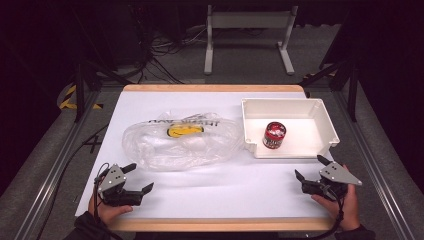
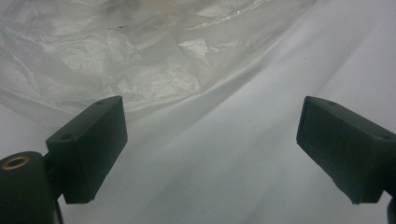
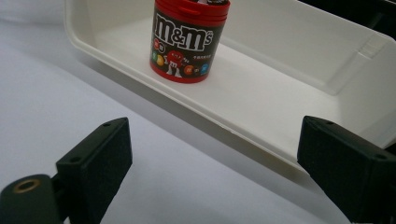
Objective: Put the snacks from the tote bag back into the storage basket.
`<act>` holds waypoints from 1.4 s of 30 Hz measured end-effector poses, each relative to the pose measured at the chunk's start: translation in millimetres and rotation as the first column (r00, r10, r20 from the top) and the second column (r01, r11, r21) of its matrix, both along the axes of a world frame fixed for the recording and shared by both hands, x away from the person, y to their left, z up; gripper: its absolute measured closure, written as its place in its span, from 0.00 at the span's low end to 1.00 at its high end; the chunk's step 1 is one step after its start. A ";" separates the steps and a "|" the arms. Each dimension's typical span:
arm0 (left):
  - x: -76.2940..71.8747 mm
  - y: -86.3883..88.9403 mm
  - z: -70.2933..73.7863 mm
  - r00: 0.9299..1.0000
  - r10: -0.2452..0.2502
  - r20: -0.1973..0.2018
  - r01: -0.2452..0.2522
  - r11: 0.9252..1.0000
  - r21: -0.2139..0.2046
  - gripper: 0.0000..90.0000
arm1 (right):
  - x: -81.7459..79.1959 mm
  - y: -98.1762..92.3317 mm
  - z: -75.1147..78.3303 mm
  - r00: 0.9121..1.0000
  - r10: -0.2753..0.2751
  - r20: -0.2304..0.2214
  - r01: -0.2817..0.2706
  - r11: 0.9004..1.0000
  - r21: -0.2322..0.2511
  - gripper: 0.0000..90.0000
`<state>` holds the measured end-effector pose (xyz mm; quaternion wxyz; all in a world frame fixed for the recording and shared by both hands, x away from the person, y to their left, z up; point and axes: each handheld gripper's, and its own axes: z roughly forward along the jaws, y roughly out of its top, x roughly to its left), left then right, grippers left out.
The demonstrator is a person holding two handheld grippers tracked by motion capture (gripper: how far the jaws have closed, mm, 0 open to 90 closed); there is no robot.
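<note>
Left gripper (image 1: pixel 139 178) lower left, jaws apart, empty, near plastic bag (image 1: pixel 180 141) mid-frame. Right gripper (image 1: pixel 310 168) lower right, jaws apart too, just below white bin (image 1: pixel 320 107) holding M&M's can (image 1: pixel 274 135).

Bright lit table (image 1: pixel 210 200), dark surroundings, soft shadows, slightly blurred close-ups.

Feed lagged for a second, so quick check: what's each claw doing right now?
Left claw: open, holding nothing, near the plastic bag.
Right claw: open, holding nothing, near the white bin with the candy can.
</note>
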<state>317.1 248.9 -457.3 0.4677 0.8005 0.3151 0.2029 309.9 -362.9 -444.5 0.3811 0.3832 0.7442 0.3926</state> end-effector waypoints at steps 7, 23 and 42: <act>-0.6 -0.5 0.0 1.000 0.003 0.006 -0.003 1.000 0.005 0.10 | 3.0 -5.9 1.1 1.000 0.009 -0.028 -0.007 0.998 0.057 0.09; -1.3 -0.6 0.2 1.000 0.016 0.017 -0.016 1.000 0.004 0.09 | 3.5 -8.4 1.4 0.999 0.013 -0.033 -0.011 0.997 0.080 0.09; 1.6 0.4 0.0 1.000 0.000 -0.010 0.000 1.000 -0.008 0.05 | 5.3 -9.7 1.6 0.998 0.024 -0.052 -0.019 0.995 0.093 0.09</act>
